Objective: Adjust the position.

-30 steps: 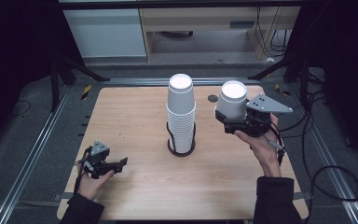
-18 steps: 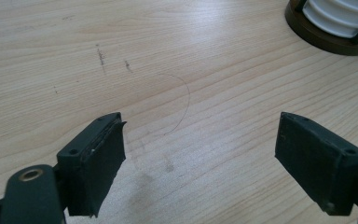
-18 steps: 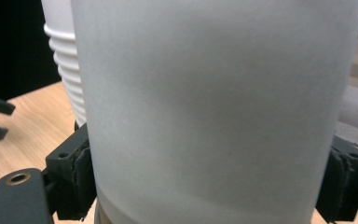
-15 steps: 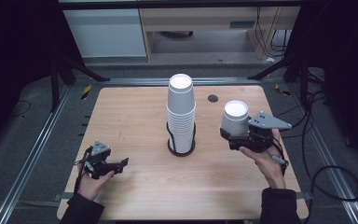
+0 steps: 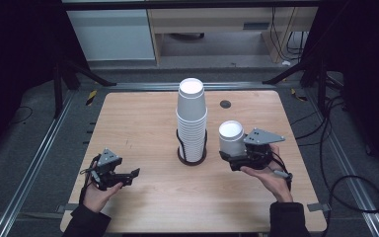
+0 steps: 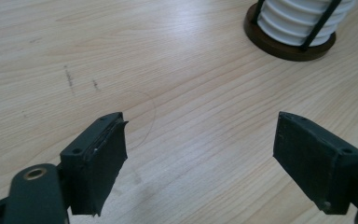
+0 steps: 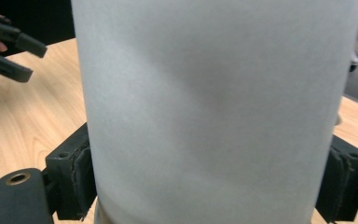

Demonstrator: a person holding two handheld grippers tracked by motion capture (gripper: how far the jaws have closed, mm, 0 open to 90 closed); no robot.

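On the right half of the worktop (image 5: 143,118), the right gripper (image 5: 233,157) pinches a single white cup (image 5: 231,139), its 2 jaws pressed against the cup's opposite sides low on the wall. The cup stands upright with its closed end up, and the pictures do not show whether its rim touches the wood. It sits just to the right of the stack (image 5: 192,121), apart from it. In the right gripper view the cup (image 7: 214,107) takes up most of the frame, with a black jaw hugging it on each side near the bottom. The stack is a tall column of nested white cups, also closed end up, standing near the middle of the worktop in a holder (image 5: 191,159) with a round dark base and thin black uprights. The left gripper (image 5: 126,177) rests low over the front left part of the worktop, well apart from the stack, held in the person's left hand (image 5: 98,190). In the left gripper view its jaws are spread wide with bare wood between them, and the holder's base (image 6: 284,44) shows at the upper right with the lowest cups inside it. A small dark round mark (image 5: 225,104) lies on the worktop behind the held cup.
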